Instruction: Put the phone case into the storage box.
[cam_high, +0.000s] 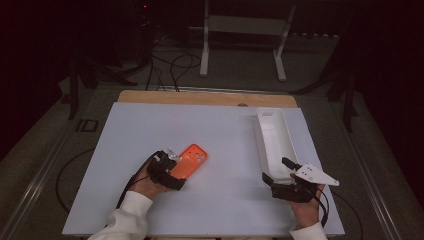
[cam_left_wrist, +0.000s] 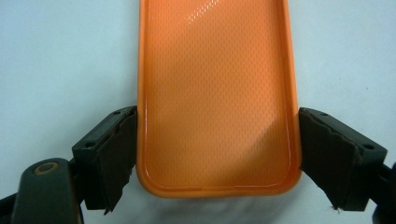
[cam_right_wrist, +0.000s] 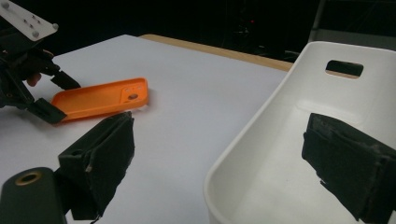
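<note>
Black jaws of the left gripper (cam_left_wrist: 217, 154) are closing around the orange phone case (cam_left_wrist: 217, 93), not yet lifted, while the right gripper (cam_right_wrist: 224, 158), jaws spread, is straddling the empty white bin (cam_right_wrist: 289, 154).

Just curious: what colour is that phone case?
Orange, the phone case has a fine dotted texture inside; left gripper view shows it best.

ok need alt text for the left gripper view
An orange phone case lies hollow side up on a pale table, its rounded near end between the two black jaws of the left tongs. Both jaws sit at the case's long edges, seemingly touching it.
</note>
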